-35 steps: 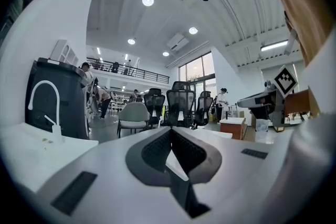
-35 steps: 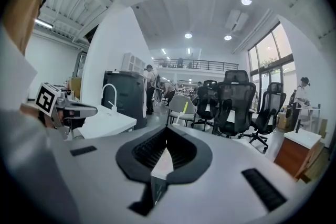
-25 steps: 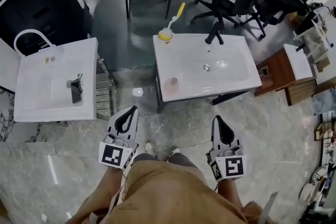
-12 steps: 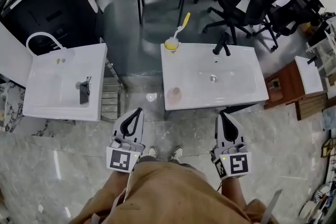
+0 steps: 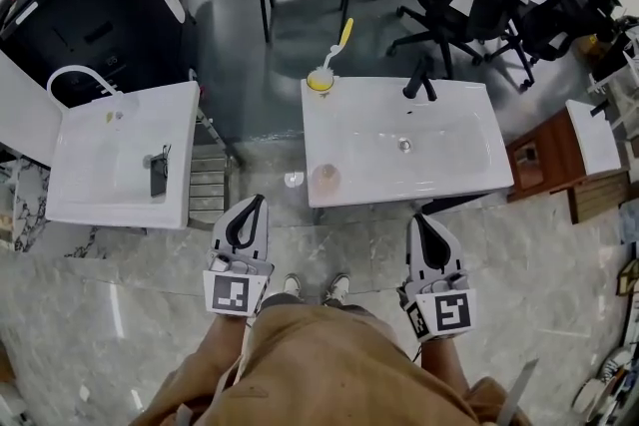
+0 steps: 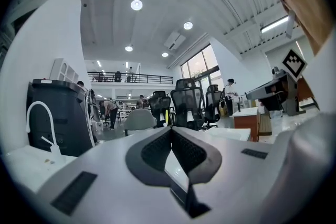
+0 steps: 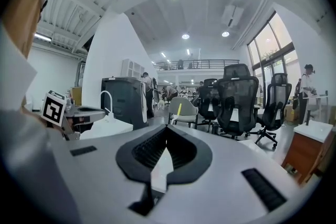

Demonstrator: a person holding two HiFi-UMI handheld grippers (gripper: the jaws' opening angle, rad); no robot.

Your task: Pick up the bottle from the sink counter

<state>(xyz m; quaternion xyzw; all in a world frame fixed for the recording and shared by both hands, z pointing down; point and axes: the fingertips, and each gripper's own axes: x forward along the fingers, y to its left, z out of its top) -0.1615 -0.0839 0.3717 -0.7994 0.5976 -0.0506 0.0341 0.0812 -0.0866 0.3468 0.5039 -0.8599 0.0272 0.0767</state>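
Task not started. White sink counter [image 5: 469, 177] stands ahead of the person across a strip of floor; second sink unit [image 5: 80, 205] is well off to its left. Left gripper [image 5: 258, 201] and right gripper [image 5: 416, 217] are both held low by the waist, short of the counter's near edge. Both have jaws pressed together with nothing in them. Likely target is the small pinkish bottle [image 5: 324, 177] at the counter's near-left corner, but it's too small to be sure. Yellow-handled item [image 5: 320, 79] at far-left corner, black faucet [image 5: 419, 81] at far edge. Still to do: step in, open jaws, reach, grip, lift. Left gripper looks nearer.
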